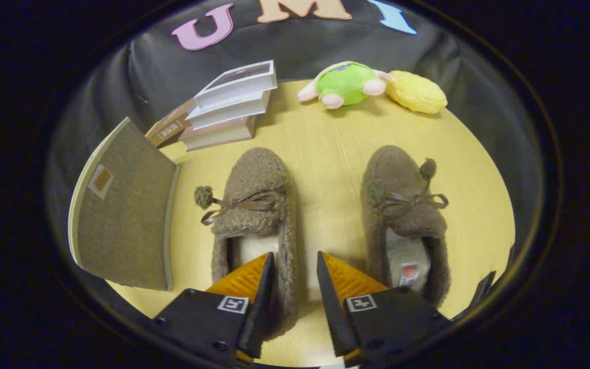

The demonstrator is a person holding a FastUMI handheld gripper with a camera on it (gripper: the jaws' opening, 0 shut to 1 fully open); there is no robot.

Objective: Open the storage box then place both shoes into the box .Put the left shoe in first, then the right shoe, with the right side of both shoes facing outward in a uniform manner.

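Two brown fleece shoes with bows and pompoms lie side by side on the yellow table, toes pointing away from me. My gripper is open at the heel end of the left shoe. One finger sits inside that shoe's opening and the other just outside, so its right wall runs between them; a gap shows beside the outer finger. The right shoe lies just right of the fingers, untouched. The storage box, grey-brown fabric with a pale rim, stands to the left of the left shoe; its broad panel faces me and hides the inside.
A stack of books lies beyond the box at the table's far left. A green plush toy and a yellow plush rest at the far edge. The table's bare strip runs between the two shoes.
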